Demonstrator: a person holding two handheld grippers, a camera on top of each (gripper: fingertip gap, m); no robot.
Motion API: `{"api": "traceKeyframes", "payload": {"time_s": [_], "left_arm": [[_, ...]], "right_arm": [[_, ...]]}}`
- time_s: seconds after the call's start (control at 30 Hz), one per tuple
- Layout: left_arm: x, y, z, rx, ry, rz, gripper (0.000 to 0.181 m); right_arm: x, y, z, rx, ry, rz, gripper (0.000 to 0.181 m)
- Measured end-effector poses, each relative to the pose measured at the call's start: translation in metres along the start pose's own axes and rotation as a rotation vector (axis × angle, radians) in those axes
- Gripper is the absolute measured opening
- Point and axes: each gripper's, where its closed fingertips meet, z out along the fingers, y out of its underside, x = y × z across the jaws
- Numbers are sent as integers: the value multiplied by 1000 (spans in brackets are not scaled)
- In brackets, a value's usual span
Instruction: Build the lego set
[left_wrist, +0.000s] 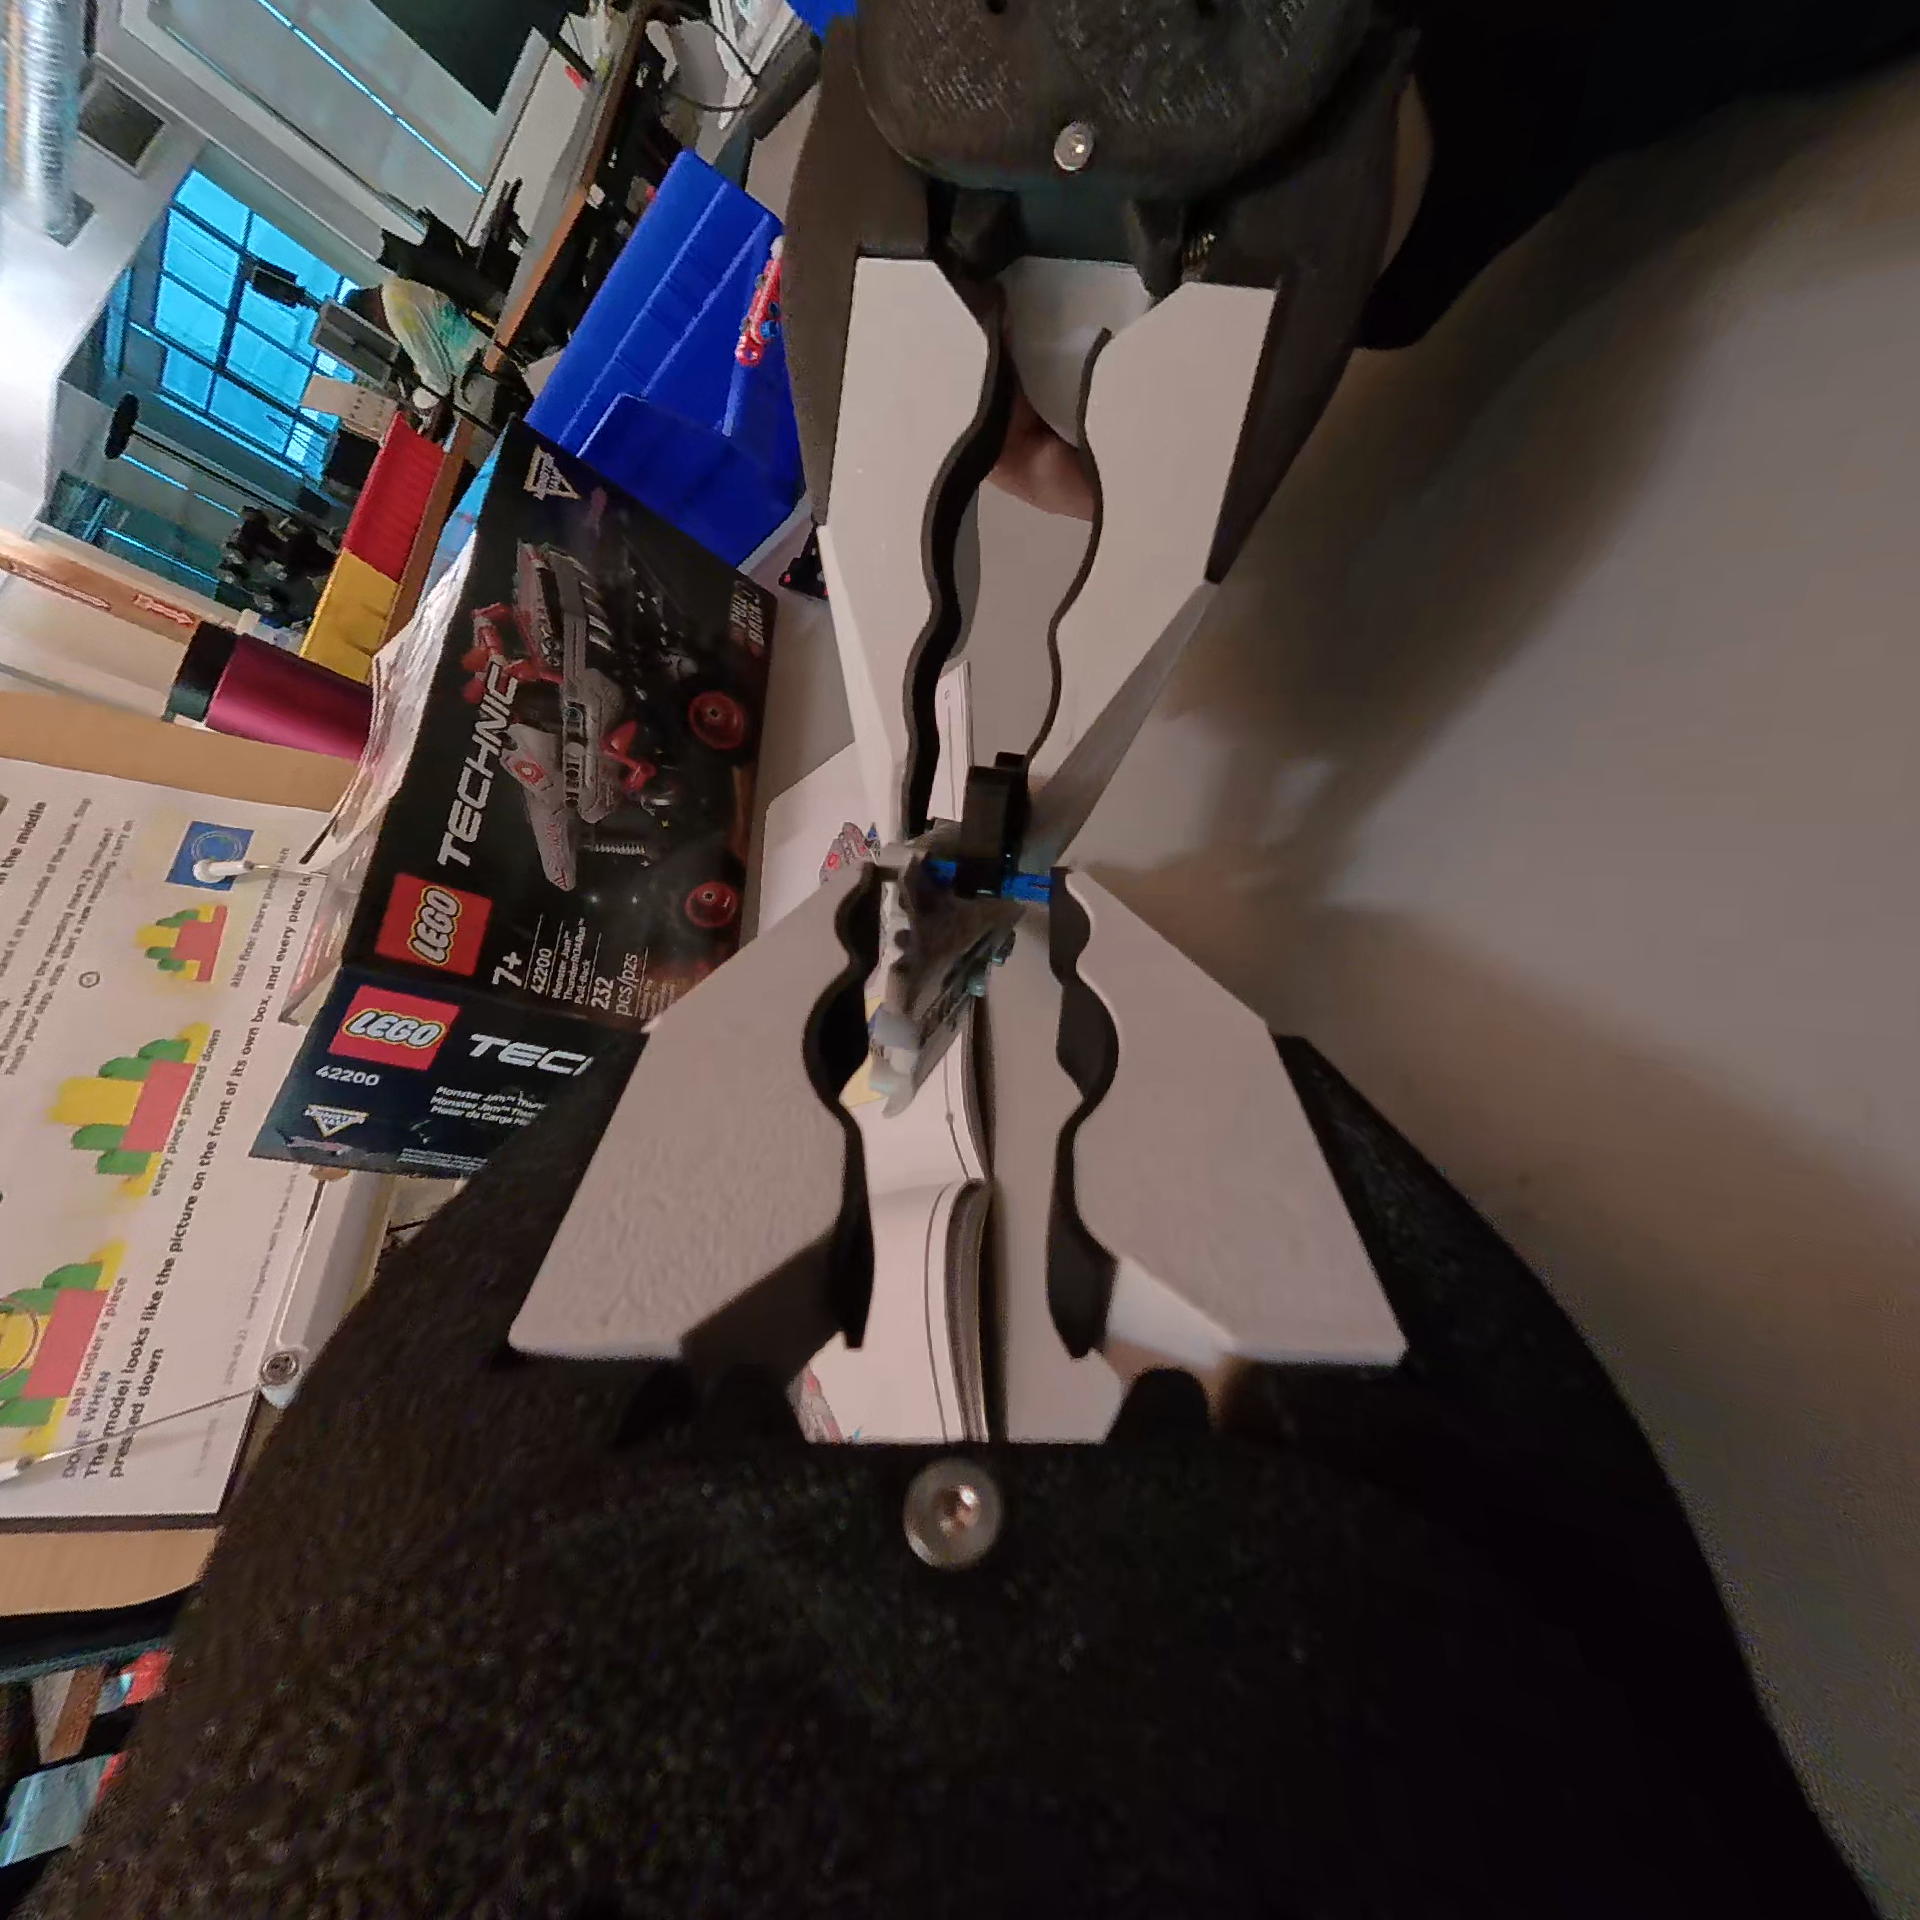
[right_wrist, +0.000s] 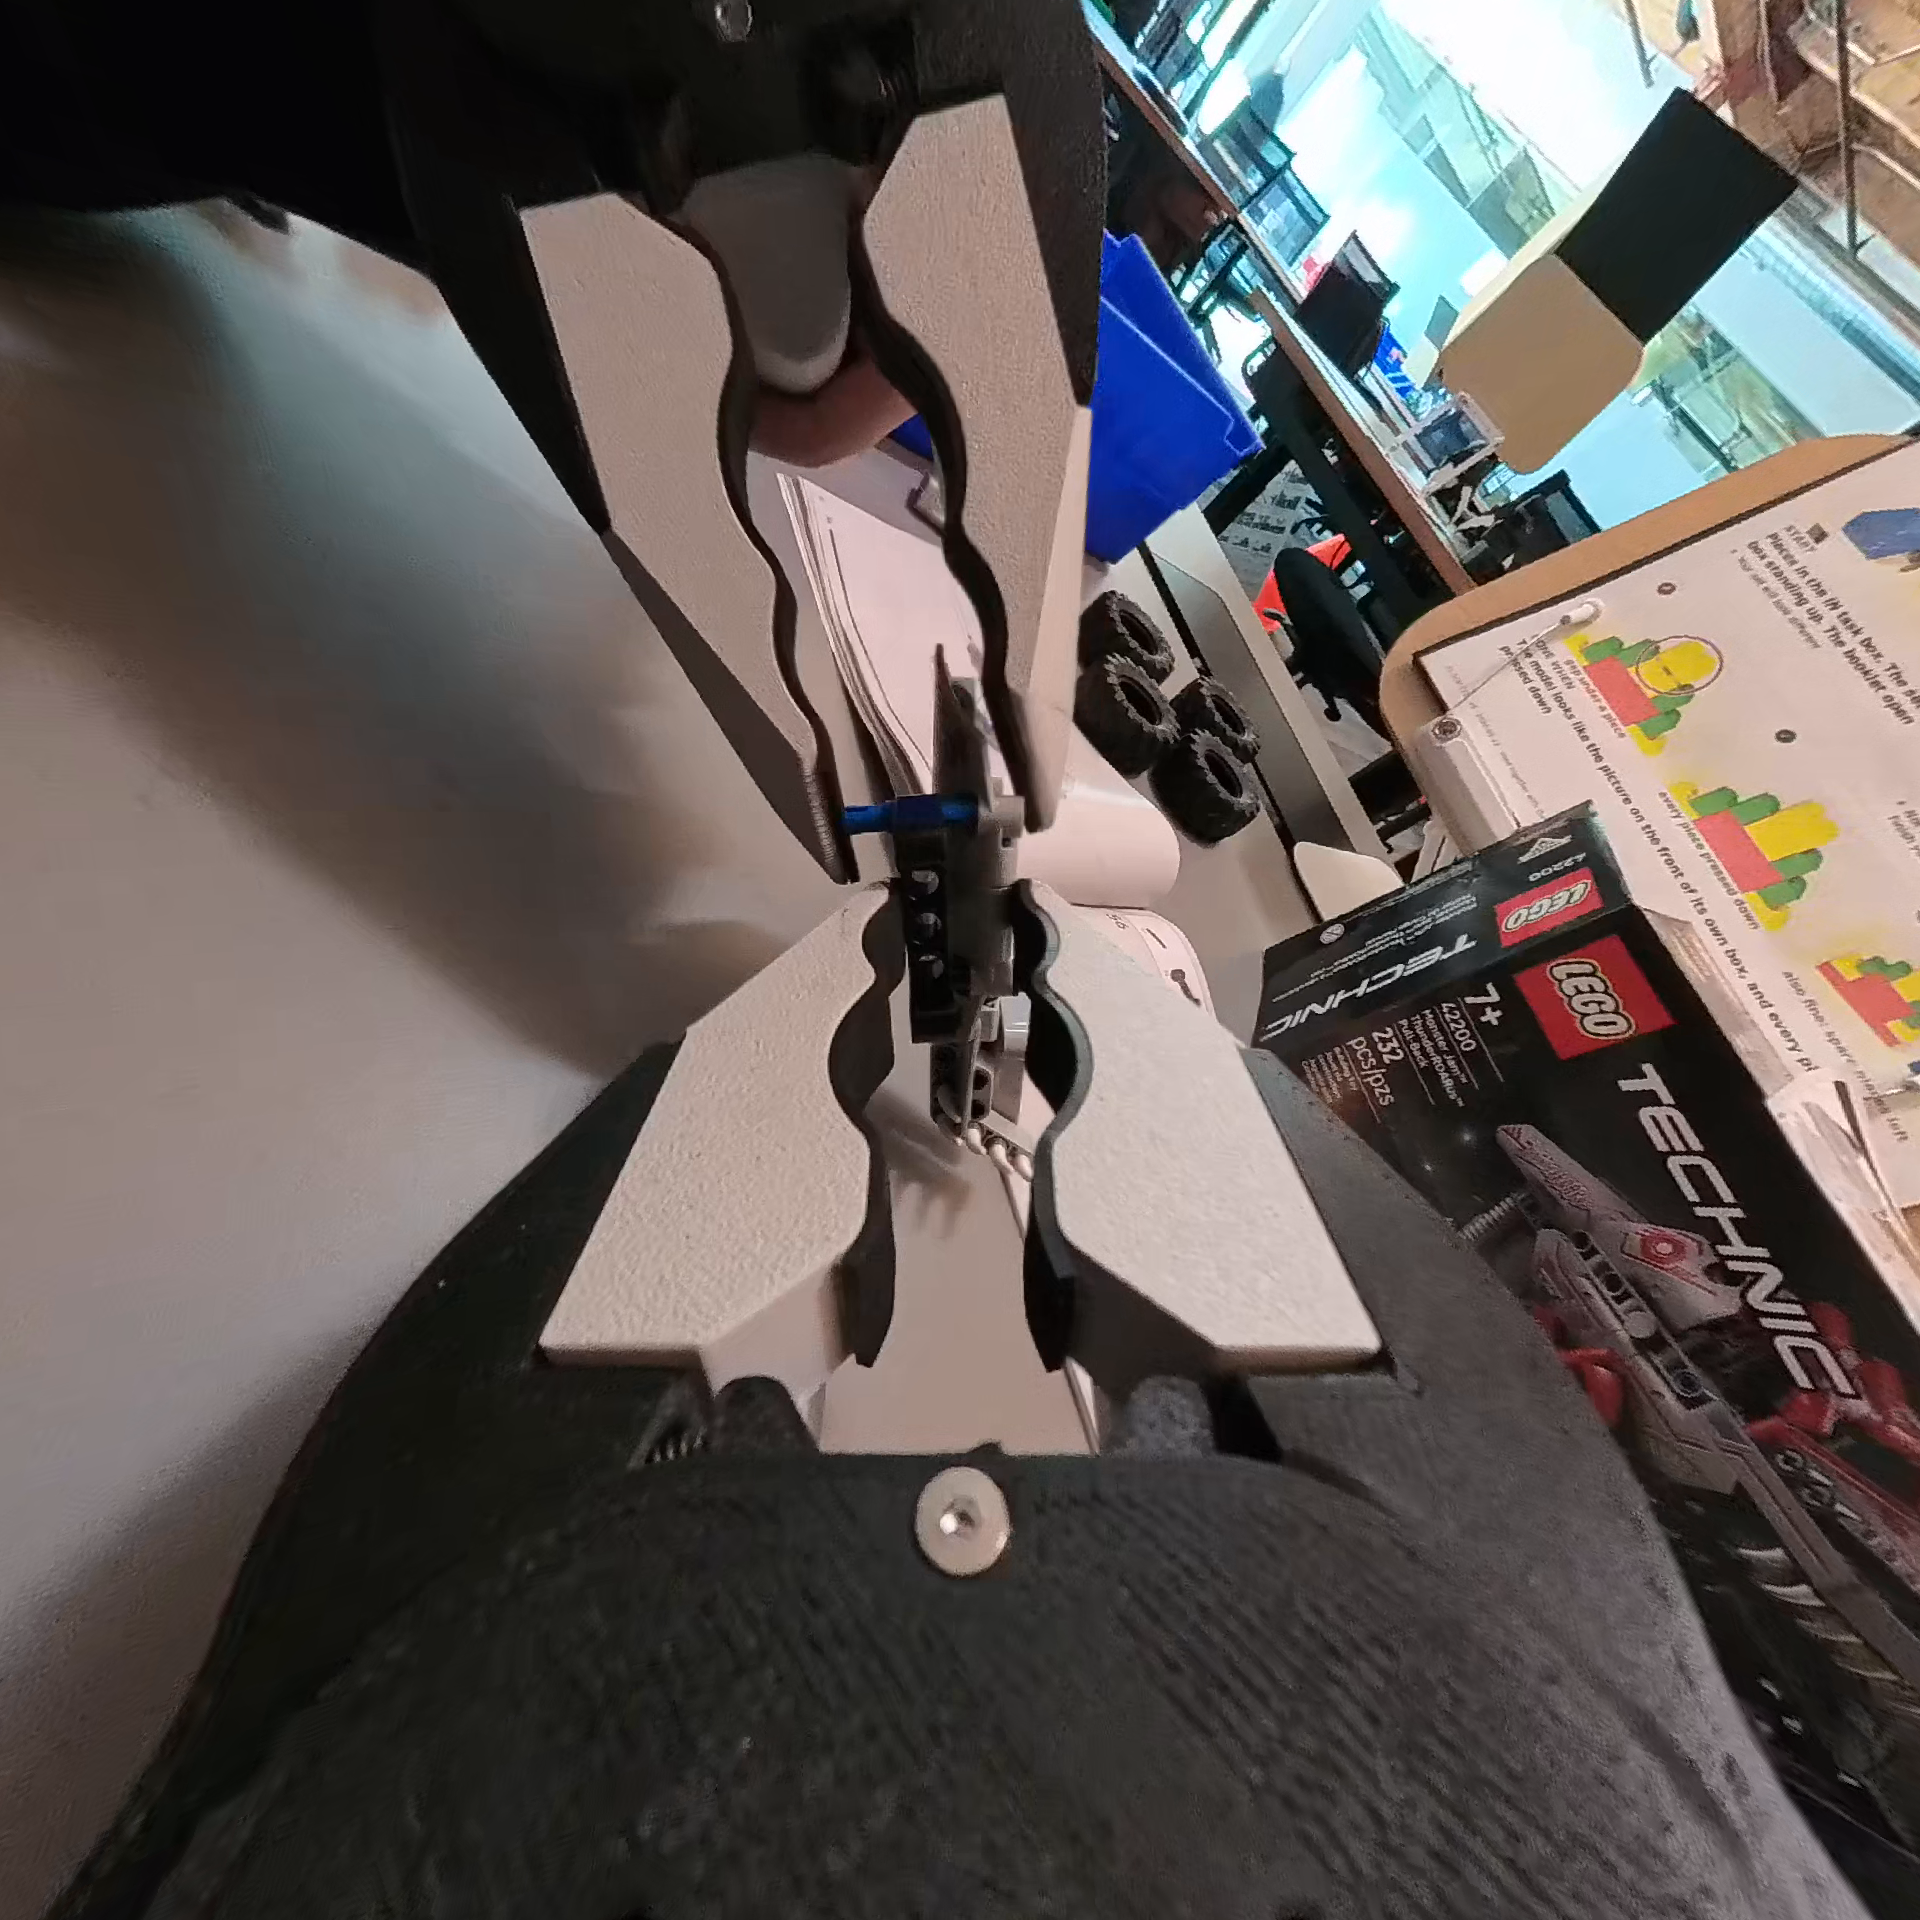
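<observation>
A small lego assembly, a black beam (right_wrist: 928, 956) with grey parts (left_wrist: 925, 977) and a blue pin (right_wrist: 868, 818) through it, hangs above the white table between both grippers. The grippers meet tip to tip. My right gripper (right_wrist: 954, 914) is shut on the black beam and grey part. In the left wrist view it comes in from the top (left_wrist: 982, 821). My left gripper (left_wrist: 966, 883) is shut across the assembly, one fingertip against the blue pin (left_wrist: 1029, 885). In the right wrist view it comes in from the top (right_wrist: 930, 836).
The open instruction booklet (left_wrist: 935, 1247) lies under the grippers. The black lego box (left_wrist: 551, 779) (right_wrist: 1558, 1039) stands beside it, against a board with a printed sheet (left_wrist: 125, 1091). Several black tyres (right_wrist: 1164, 717), a blue bin (right_wrist: 1153, 395) and a red bottle (left_wrist: 281, 696) are behind. Both grippers' tips are close together, under 4 cm apart.
</observation>
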Motion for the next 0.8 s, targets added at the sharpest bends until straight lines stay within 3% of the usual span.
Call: {"api": "traceKeyframes", "payload": {"time_s": [0.23,0.7,0.8], "left_arm": [[4,4,4,-22,-5,46,30],[6,2,5,24,43,-75,30],[3,6,6,6,4,-34,37]], "right_arm": [[-4,7,1,-27,-18,-30,18],[-4,8,2,-28,-25,0,18],[-5,9,2,-32,-26,-24,18]]}}
